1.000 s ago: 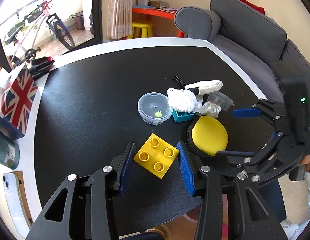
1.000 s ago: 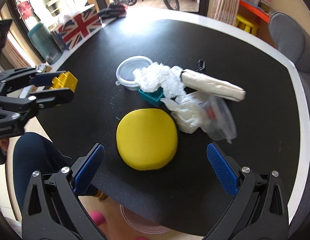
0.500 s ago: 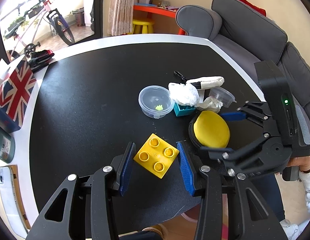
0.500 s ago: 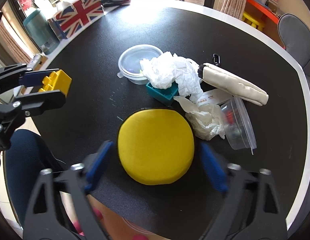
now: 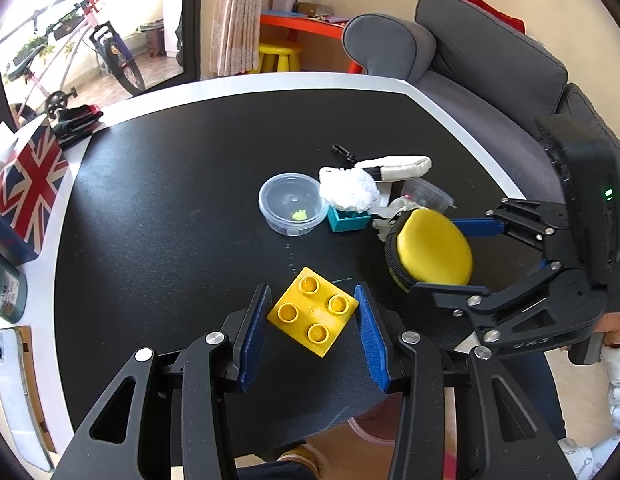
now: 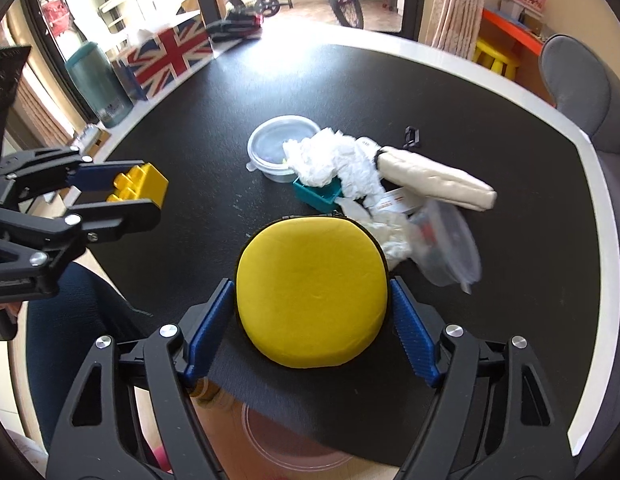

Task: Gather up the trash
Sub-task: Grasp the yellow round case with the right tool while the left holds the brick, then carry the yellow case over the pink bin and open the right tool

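Yellow brick, four studs up, held off the bench, corners against the blue pads. Yellow round case, black zip edge, tilted, between the other closing jaws, pads at its sides. On the bench: crumpled white tissue draped over a teal box; second wad beside a clear cup on its side, blurred; lidded clear tub.

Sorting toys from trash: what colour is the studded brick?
Yellow; the brick shows best in the left wrist view.
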Demonstrator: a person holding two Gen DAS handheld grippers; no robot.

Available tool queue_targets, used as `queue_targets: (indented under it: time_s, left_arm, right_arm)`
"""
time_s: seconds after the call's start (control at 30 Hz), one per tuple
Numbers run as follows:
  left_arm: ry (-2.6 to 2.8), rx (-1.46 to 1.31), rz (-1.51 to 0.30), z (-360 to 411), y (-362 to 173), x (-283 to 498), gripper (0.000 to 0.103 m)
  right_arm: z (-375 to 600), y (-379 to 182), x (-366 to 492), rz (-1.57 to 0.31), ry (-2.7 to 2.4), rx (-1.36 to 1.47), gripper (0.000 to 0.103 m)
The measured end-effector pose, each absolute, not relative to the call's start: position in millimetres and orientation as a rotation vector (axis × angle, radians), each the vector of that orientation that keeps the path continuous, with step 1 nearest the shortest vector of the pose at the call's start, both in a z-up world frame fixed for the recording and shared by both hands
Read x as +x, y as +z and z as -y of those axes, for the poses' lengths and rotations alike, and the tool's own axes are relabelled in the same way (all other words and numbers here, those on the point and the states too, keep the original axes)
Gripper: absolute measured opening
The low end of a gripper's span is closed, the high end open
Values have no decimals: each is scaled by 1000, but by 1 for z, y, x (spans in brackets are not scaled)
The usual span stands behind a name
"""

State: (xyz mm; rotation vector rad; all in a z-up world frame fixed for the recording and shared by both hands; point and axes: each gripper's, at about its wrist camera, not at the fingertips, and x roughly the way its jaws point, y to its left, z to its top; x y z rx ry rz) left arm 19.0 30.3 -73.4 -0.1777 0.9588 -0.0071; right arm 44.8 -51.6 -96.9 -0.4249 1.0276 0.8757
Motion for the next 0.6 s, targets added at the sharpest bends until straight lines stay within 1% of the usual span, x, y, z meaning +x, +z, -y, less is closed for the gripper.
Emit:
queue_targets:
  time_s: [0.37, 0.6]
  left_arm:
    - [-33, -165, -914, 5, -56, -6, 43]
    - [-66, -153, -910, 34, -58, -20, 43]
  right_arm:
    - [116, -55, 11, -938, 873, -379, 76]
    - [146, -51, -18, -928, 883, -372, 76]
